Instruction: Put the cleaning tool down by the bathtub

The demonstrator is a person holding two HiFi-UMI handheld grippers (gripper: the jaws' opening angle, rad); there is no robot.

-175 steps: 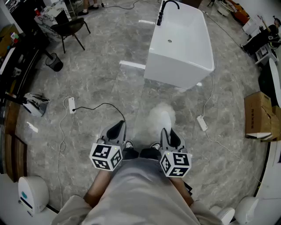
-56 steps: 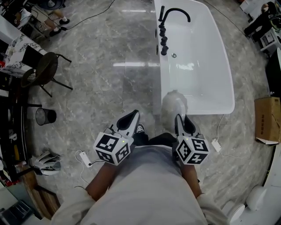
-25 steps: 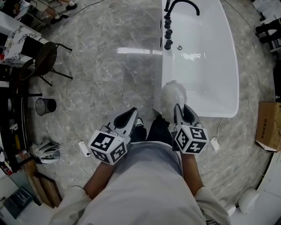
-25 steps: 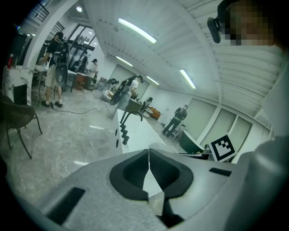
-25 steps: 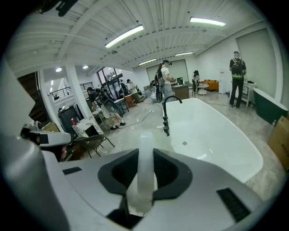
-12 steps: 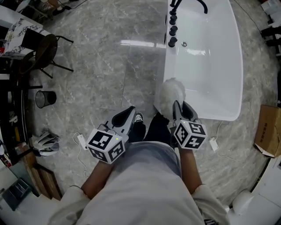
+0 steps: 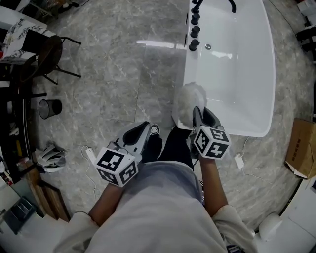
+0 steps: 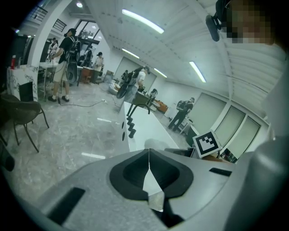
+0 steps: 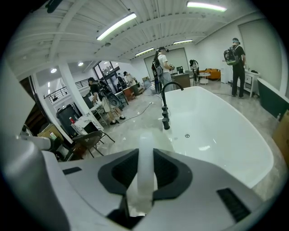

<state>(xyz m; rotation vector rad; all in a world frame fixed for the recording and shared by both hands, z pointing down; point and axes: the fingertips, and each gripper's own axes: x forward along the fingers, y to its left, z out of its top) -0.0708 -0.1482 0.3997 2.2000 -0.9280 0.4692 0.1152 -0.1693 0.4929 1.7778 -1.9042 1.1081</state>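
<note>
Right gripper [image 9: 145, 153]: jaws closed on the thin white handle of the cleaning tool [image 9: 145, 171]. The handle runs straight up btwn the two dark pads, pinched from both sides. In head view the right gripper [image 7: 198, 112] is held out in front of the person, and the tool's fluffy white head [image 7: 188, 101] sticks out past the jaw tips. The head sits over the near-left corner of the bathtub [image 7: 256, 74], overlapping the rim & the floor [image 7: 113, 74] just left of it. Can't tell if the fluff touches the rim. The tool is up in the air, not on the floor.

Left gripper [image 8: 149, 155]: jaws brought together, tips meeting, nothing btwn them. In head view the left gripper [image 7: 139, 132] is low on the left, next to the person's shoe [image 7: 155, 131], apart from the tool.

Bathtub is white & long, running near-to-far on the right side. A black faucet [image 7: 231, 5] & a row of black knobs [image 7: 194, 30] stand along its far-left edge, w/ the drain [image 7: 208, 47] beside them.

Elsewhere:
- Grey marble floor w/ light glare.
- Chair [image 7: 49, 54] & wire bin [image 7: 49, 107] on the left.
- Cardboard box [image 7: 302, 148] at the right edge.
- Power strip [image 7: 238, 161] w/ cord on the floor near the tub's near end.
- Other people stand far off in both gripper views.
</note>
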